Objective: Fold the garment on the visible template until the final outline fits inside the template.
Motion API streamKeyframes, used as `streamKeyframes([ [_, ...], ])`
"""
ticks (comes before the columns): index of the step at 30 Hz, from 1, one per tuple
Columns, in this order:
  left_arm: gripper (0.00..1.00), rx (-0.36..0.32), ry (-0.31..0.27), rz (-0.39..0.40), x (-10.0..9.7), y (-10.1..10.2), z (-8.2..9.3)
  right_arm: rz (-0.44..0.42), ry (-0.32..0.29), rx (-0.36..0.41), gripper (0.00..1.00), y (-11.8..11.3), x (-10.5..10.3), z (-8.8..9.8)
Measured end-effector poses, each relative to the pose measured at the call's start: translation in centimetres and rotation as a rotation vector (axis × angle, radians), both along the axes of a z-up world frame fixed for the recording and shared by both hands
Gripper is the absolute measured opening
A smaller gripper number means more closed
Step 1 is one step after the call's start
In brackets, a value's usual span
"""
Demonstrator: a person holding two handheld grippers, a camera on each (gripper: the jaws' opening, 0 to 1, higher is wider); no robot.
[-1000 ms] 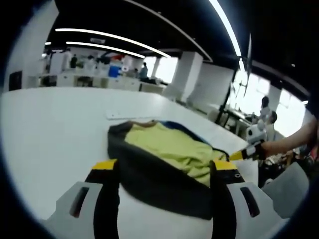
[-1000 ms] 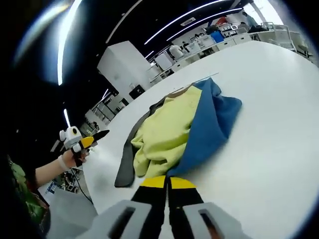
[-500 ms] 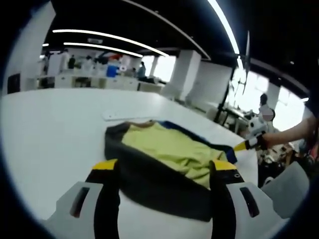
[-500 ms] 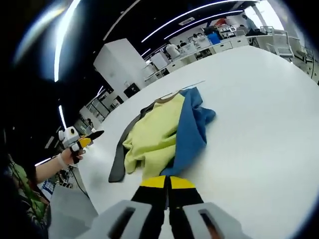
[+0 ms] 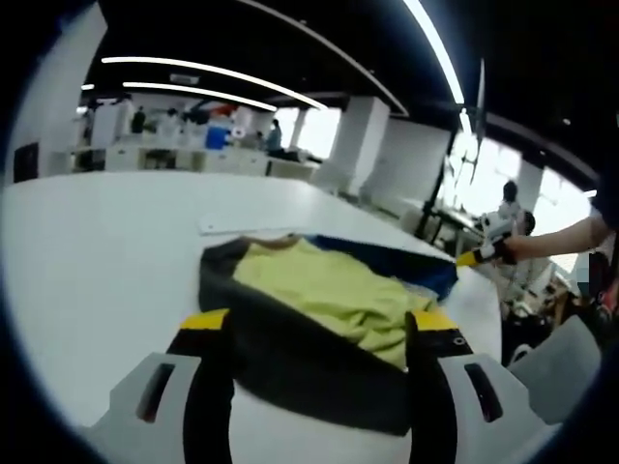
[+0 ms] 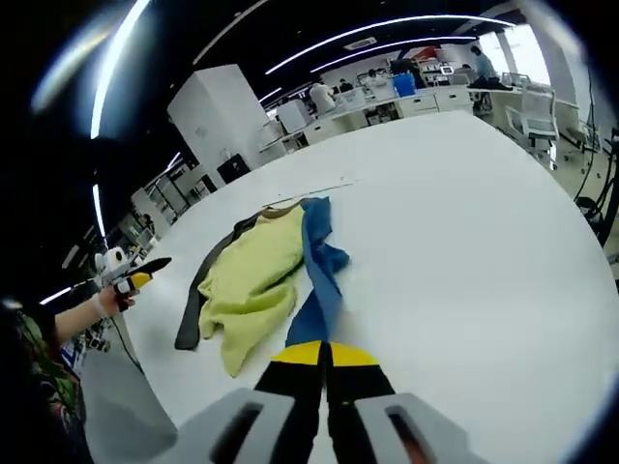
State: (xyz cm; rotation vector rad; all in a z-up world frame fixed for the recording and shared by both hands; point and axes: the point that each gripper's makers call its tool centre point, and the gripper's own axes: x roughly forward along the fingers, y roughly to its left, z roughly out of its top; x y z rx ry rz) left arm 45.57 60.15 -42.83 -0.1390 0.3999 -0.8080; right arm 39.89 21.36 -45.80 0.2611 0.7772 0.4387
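desk (image 6: 464, 222): white, broad, rounded edge.
garment (image 6: 253, 275): lies crumpled on the desk ahead of the right gripper (image 6: 325, 356); yellow-green middle, dark grey side, blue side.
strip (image 5: 247, 223): pale, flat, just beyond the garment.

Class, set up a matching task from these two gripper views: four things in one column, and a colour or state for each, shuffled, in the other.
Things:
1. left gripper
2. right gripper
3. table
4. middle panel of the garment

Colour or state:
A. white
B. jaws closed on the garment's blue edge
C. yellow-green
D. jaws spread apart

Pairs: 1-D, 2-B, 3-A, 4-C
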Motion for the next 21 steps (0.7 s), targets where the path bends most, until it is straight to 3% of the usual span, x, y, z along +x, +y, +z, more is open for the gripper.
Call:
streamKeyframes([
  [4, 0.68, 0.001, -0.002, 0.003, 0.1, 0.0, 0.1, 0.010, 0.022, -0.057, 0.00, -1.8, 0.8, 0.3],
  [12, 0.68, 0.002, 0.000, 0.026, 0.5, 0.5, 0.0, 0.020, 0.048, -0.096, 0.00, -4.1, 2.6, 0.6],
  [21, 0.67, 0.007, 0.009, 0.051, 0.8, 1.1, -0.5, 0.007, 0.111, -0.173, 0.00, -8.4, 5.2, -0.8],
])
